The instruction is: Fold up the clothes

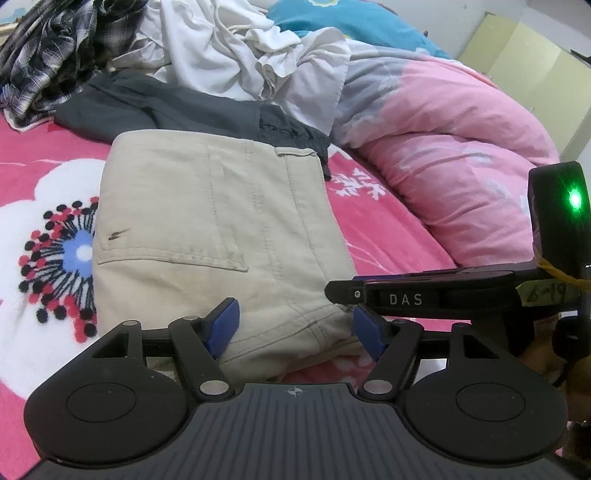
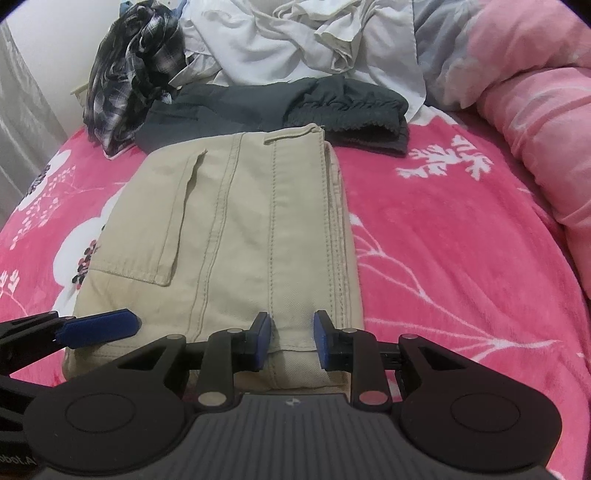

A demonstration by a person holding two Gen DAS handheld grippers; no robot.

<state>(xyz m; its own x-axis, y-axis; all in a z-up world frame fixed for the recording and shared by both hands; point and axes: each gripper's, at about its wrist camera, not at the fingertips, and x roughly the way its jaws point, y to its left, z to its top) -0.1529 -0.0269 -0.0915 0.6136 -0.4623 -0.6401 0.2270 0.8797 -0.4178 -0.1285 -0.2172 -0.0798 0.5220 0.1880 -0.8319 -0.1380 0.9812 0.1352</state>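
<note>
Folded beige trousers (image 1: 221,229) lie flat on the pink floral bedspread (image 1: 44,177), back pocket facing up; they also show in the right wrist view (image 2: 240,236). My left gripper (image 1: 293,328) is open, its blue pads either side of the trousers' near edge. My right gripper (image 2: 291,341) is open with a narrower gap, over the near edge of the trousers. The right gripper's finger (image 1: 406,295) crosses the left wrist view from the right. The left gripper's blue finger (image 2: 99,328) shows at the left in the right wrist view.
Behind the trousers lie a dark grey garment (image 2: 295,103), a plaid shirt (image 2: 133,70) and crumpled white clothes (image 2: 295,40). A pink quilt (image 2: 535,129) is bunched on the right. A blue pillow (image 1: 351,22) lies at the back.
</note>
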